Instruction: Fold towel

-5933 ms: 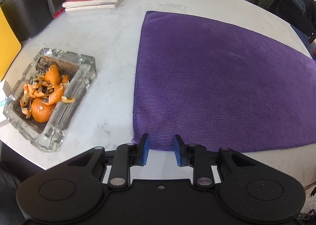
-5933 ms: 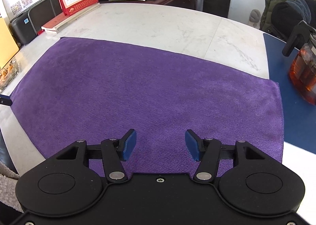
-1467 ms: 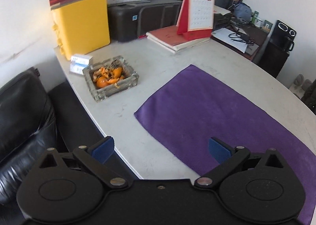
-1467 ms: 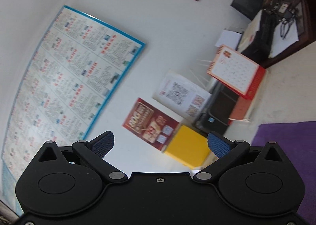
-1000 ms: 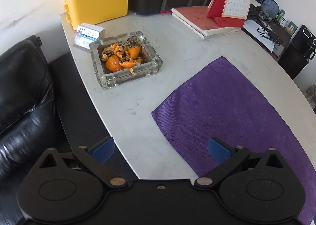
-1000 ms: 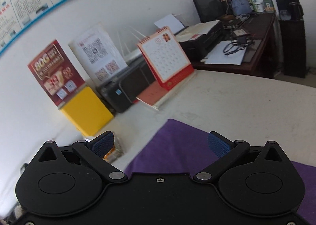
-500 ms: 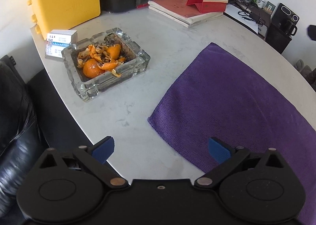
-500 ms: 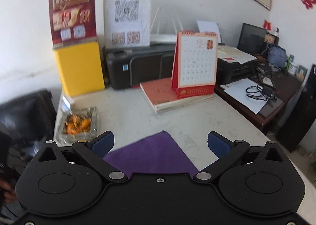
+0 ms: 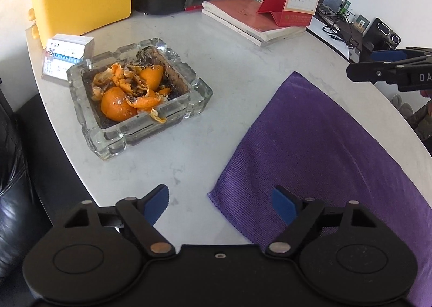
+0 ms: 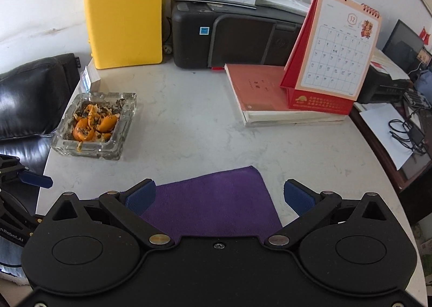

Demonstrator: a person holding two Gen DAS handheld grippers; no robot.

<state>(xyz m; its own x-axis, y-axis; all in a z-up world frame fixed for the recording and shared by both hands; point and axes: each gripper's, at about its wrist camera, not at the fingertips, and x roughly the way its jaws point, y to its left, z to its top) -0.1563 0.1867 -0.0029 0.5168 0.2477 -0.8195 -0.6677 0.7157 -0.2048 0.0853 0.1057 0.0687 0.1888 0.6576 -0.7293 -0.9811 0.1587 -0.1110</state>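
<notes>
Purple microfibre towel spread flat on white marble table. Near corner between wide-spread left gripper pads; far corner ahead of equally wide, empty right gripper.

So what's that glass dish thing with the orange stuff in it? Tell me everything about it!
The glass dish looks like a thick, clear, square ashtray with notched rims. It sits flat on the white marble-look table, left of the purple towel and not touching it. Inside lie orange peel pieces mixed with dark crumbly bits. A small white card box stands just behind it. Neither gripper touches it.
</notes>
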